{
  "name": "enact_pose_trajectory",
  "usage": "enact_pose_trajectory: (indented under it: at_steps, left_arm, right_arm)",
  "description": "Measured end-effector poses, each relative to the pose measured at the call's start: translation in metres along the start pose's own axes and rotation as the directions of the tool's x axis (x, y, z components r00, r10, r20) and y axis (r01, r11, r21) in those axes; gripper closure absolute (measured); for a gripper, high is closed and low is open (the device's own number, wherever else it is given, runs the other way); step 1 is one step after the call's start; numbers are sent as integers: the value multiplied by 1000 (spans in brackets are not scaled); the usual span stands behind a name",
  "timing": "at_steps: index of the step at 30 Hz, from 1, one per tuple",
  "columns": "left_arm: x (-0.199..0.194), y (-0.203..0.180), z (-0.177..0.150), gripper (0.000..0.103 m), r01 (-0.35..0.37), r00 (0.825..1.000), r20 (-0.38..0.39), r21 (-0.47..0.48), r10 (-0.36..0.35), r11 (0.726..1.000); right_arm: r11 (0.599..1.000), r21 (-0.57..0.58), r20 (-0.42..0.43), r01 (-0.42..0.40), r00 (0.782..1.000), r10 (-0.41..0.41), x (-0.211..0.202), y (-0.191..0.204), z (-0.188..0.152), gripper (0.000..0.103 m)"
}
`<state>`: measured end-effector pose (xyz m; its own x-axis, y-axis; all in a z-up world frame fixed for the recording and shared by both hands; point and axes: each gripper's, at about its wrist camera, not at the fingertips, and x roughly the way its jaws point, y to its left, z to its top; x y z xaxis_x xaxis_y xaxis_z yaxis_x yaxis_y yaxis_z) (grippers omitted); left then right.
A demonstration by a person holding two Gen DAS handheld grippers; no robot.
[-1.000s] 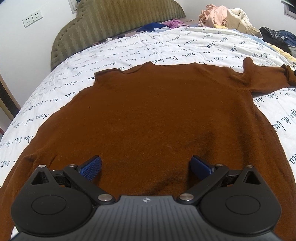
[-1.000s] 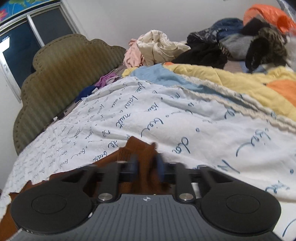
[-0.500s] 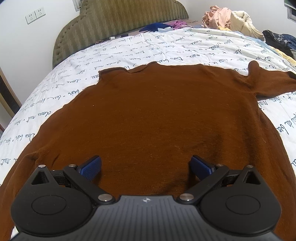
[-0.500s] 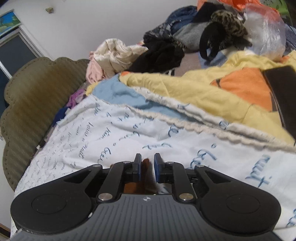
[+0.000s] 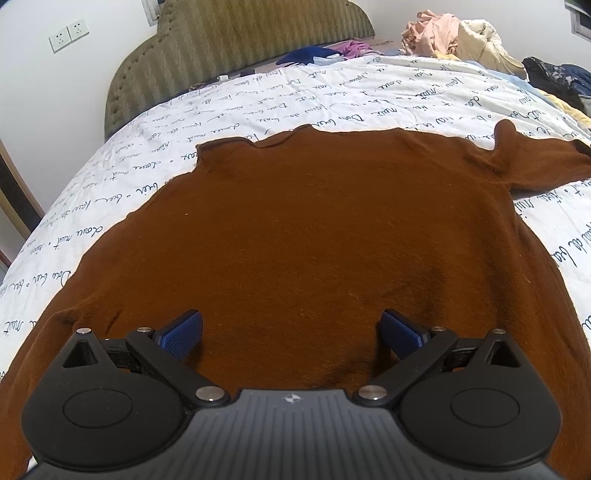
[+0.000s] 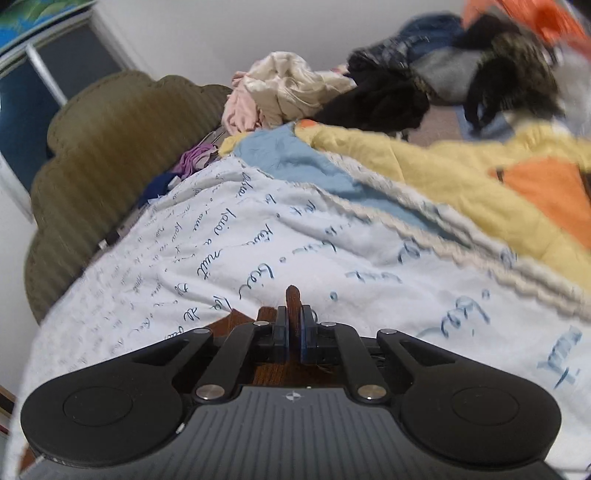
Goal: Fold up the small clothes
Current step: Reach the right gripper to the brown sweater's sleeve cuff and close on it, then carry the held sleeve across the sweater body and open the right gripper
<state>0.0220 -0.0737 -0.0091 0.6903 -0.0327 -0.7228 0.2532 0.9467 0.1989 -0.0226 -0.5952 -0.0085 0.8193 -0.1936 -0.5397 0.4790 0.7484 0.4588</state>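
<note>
A brown knit sweater (image 5: 314, 229) lies flat on the white script-printed bedspread (image 5: 332, 92), its far sleeve (image 5: 535, 162) stretched out to the right. My left gripper (image 5: 291, 332) is open over the near part of the sweater, its blue pads spread wide, empty. My right gripper (image 6: 293, 325) is shut on a pinch of brown sweater fabric (image 6: 293, 299) that sticks up between its fingers, just above the bedspread (image 6: 258, 258).
An olive padded headboard (image 5: 240, 48) stands at the far end. Piles of loose clothes (image 6: 295, 92) and a yellow, blue and orange quilt (image 6: 443, 173) lie on the right side. Wall sockets (image 5: 68, 33) sit at upper left.
My right gripper has closed tight on the brown fabric and swung its view back left toward the headboard. The left gripper has stayed open over the sweater, drifting slightly.
</note>
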Motion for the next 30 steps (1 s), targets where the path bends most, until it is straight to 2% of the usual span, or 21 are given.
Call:
enact_pose_trajectory:
  at_steps: [3, 5, 7, 10, 11, 13, 14, 15, 17, 18, 19, 20, 21, 22, 24, 26, 28, 30]
  left_arm:
    - [-2, 7, 2, 0, -19, 1000, 12, -8, 19, 1000]
    - [-3, 14, 3, 0, -33, 999, 23, -26, 34, 999]
    - [-4, 20, 4, 0, -44, 999, 28, -44, 46, 998]
    - [-1, 27, 3, 0, -44, 999, 23, -63, 45, 997]
    - [-1, 28, 3, 0, -42, 999, 19, -66, 43, 997]
    - [1, 30, 1, 0, -39, 999, 13, -64, 40, 997]
    - [0, 30, 1, 0, -37, 999, 13, -61, 38, 997]
    - [0, 30, 1, 0, -36, 999, 16, -56, 37, 998]
    - [-2, 30, 0, 0, -38, 999, 23, -53, 39, 998]
    - [-2, 31, -1, 0, -39, 999, 24, -53, 41, 998]
    - [-2, 31, 0, 0, -41, 999, 25, -55, 42, 998]
    - [-2, 32, 0, 0, -42, 999, 23, -57, 44, 997]
    - [-2, 33, 0, 0, -43, 999, 22, -60, 45, 997]
    - [-1, 34, 0, 0, -43, 999, 21, -63, 45, 997]
    - [-1, 38, 0, 0, -47, 999, 22, -69, 48, 996]
    - [-1, 42, 0, 0, -63, 997, 27, -79, 66, 995]
    - [-2, 48, 2, 0, -81, 996, 39, -92, 84, 992]
    - [-2, 53, 3, 0, -99, 993, 52, -107, 105, 989]
  right_arm:
    - [990, 143, 156, -7, 988, -15, -18, -13, 27, 93]
    - [958, 286, 241, -29, 970, -43, -28, -31, 40, 93]
    - [940, 341, 238, 17, 966, -104, -30, -38, 43, 93]
    - [930, 346, 177, 124, 965, -194, -21, -41, 30, 93]
    - [918, 376, 160, 129, 966, -201, -17, -48, 23, 89]
    - [884, 455, 115, 106, 978, -176, -5, -64, 9, 85]
    - [863, 497, 96, 85, 984, -152, 0, -73, 2, 75]
    - [841, 538, 89, 56, 988, -122, 4, -81, -6, 60]
    - [808, 588, 122, -23, 991, -61, 9, -88, -18, 54]
    - [802, 596, 133, -30, 989, -61, 9, -88, -22, 54]
    - [804, 594, 138, -22, 988, -74, 10, -87, -24, 55]
    - [810, 586, 136, -9, 987, -88, 11, -85, -24, 62]
    - [816, 578, 126, 12, 986, -104, 12, -83, -23, 82]
    - [821, 570, 119, 27, 986, -114, 12, -80, -22, 92]
    - [843, 536, 155, 36, 978, -140, 5, -67, -18, 91]
    - [893, 446, 212, 51, 964, -160, -11, -43, -12, 91]
    - [945, 322, 263, 51, 955, -141, -25, -9, -8, 91]
    - [981, 193, 279, 34, 956, -88, -35, 29, -11, 91]
